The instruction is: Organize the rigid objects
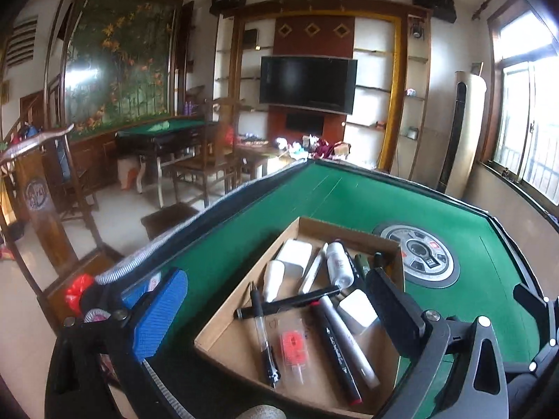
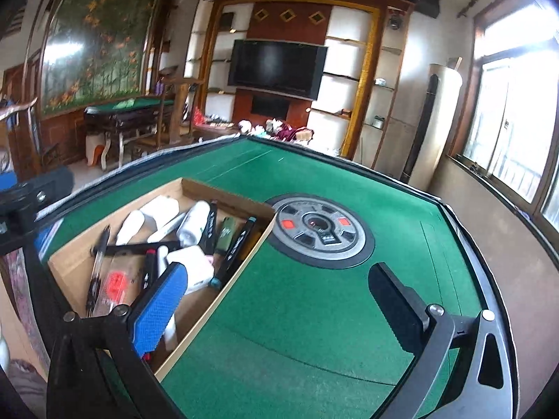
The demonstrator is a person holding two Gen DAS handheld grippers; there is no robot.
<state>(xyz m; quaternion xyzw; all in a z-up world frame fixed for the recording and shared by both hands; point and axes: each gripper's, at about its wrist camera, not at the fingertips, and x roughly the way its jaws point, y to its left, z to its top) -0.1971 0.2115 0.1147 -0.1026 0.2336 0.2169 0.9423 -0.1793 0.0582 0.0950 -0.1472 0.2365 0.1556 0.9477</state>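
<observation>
Both claws gaping, empty; cardboard box point(image 1: 244, 317) crammed with pens, markers.

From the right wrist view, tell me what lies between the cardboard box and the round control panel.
Nothing: the cardboard box corner touches the round control panel rim; beside that, bare green felt.

Pens point(image 1: 335, 335) inside box point(image 1: 223, 317), on table point(image 1: 244, 223)
</observation>
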